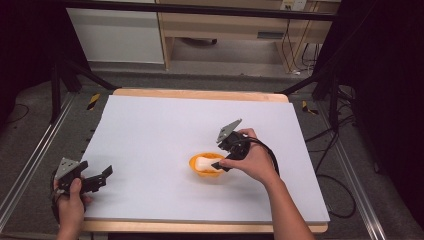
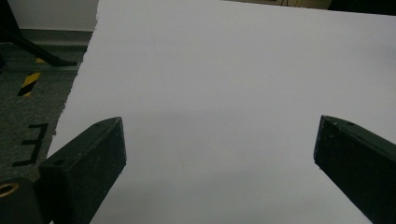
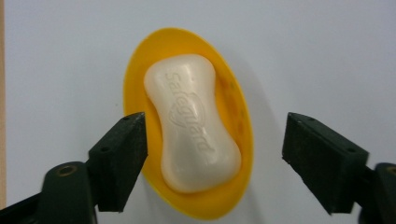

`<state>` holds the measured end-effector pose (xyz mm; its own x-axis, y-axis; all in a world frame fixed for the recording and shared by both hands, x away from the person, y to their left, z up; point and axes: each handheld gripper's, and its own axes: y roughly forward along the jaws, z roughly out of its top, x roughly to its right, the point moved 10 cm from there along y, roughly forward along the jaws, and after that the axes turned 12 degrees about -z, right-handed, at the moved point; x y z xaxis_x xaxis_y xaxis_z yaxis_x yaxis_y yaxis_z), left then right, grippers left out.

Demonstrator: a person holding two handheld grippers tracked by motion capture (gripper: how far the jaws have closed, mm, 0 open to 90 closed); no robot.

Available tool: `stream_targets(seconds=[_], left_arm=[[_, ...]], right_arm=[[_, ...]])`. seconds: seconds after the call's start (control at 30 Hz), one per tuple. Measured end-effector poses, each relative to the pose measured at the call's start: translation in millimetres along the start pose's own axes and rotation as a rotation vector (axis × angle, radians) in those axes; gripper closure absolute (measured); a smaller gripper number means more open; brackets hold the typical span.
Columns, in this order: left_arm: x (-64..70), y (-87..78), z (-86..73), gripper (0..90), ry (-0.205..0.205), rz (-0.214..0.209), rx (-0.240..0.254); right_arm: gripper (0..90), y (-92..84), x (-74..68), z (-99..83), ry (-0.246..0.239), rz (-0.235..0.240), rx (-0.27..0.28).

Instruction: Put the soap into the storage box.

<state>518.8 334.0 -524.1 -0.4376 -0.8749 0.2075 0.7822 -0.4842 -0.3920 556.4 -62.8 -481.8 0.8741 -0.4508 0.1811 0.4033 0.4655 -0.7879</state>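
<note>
My right claw [image 3: 215, 154] hangs over the oval yellow plastic soap dish [image 3: 233, 116], its 2 black jaws spread apart and pressing on nothing. The white waisted bar of soap [image 3: 191, 123], stamped with raised lettering, lies flat in that dish, lengthwise between my jaws without touching either. From the high view, the dish [image 1: 194, 164] sits on the pale grey sheet covering the counter [image 1: 160, 135], right of the middle and toward my side, with the soap [image 1: 206, 163] inside it and my right claw [image 1: 220, 166] at its right edge. My left claw [image 1: 106, 175] rests near the counter's front left corner, well apart from the dish, jaws wide with bare sheet [image 2: 224, 93] between them.
</note>
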Motion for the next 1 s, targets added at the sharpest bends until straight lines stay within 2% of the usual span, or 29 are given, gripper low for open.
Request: stream_targets(seconds=[0.03, 0.07, 0.13, 0.17, 0.2, 0.23, 0.3, 0.33, 0.4, 0.63, 0.8, 0.83, 1.0], left_arm=[[-0.1, -0.1, 0.1, 1.9, -0.001, 0.000, 0.002], [-0.1, -0.1, 0.1, 1.9, -0.001, 0.000, 0.002], [0.0, 0.0, 0.1, 1.9, -0.003, -0.001, 0.002], [0.3, 0.3, 0.1, 1.9, -0.001, 0.001, 0.001], [0.3, 0.3, 0.1, 1.9, -0.001, 0.001, 0.001], [0.4, 0.3, 0.1, 1.9, -0.001, 0.001, 0.001], [0.3, 0.3, 0.1, 1.9, 0.000, 0.002, 0.001], [0.3, 0.3, 0.1, 1.9, -0.001, 0.002, 0.002], [0.3, 0.3, 0.0, 1.9, -0.001, 0.002, 0.001], [0.4, 0.3, 0.1, 1.9, 0.000, 0.003, 0.003], [0.4, 0.4, 0.0, 1.9, 0.000, 0.003, 0.000], [0.5, 0.3, 0.0, 1.9, 0.000, 0.005, 0.001], [0.5, 0.3, 0.0, 1.9, 0.001, 0.005, 0.001]], right_arm=[[13.9, -2.9, 6.2, -5.3, 0.032, -0.028, 0.009], [13.9, -2.9, 6.2, -5.3, 0.032, -0.028, 0.009], [8.1, -6.4, 12.6, -10.0, 0.097, -0.061, 0.027], [3.3, -9.6, 18.9, -16.5, 0.148, -0.077, 0.036], [3.3, -9.6, 18.9, -16.5, 0.148, -0.077, 0.036], [2.6, -10.6, 22.7, -20.2, 0.162, -0.101, 0.037], [1.9, -13.3, 29.7, -27.7, 0.171, -0.179, 0.038], [1.6, -14.8, 31.7, -31.3, 0.180, -0.188, 0.037], [0.8, -18.0, 34.4, -40.9, 0.221, -0.178, 0.044], [0.6, -23.0, 39.7, -59.0, 0.288, -0.179, 0.059], [0.6, -22.9, 42.6, -75.8, 0.302, -0.193, 0.043], [0.5, -22.9, 43.7, -82.6, 0.320, -0.201, 0.040], [0.6, -24.2, 45.3, -96.7, 0.344, -0.213, 0.042]])
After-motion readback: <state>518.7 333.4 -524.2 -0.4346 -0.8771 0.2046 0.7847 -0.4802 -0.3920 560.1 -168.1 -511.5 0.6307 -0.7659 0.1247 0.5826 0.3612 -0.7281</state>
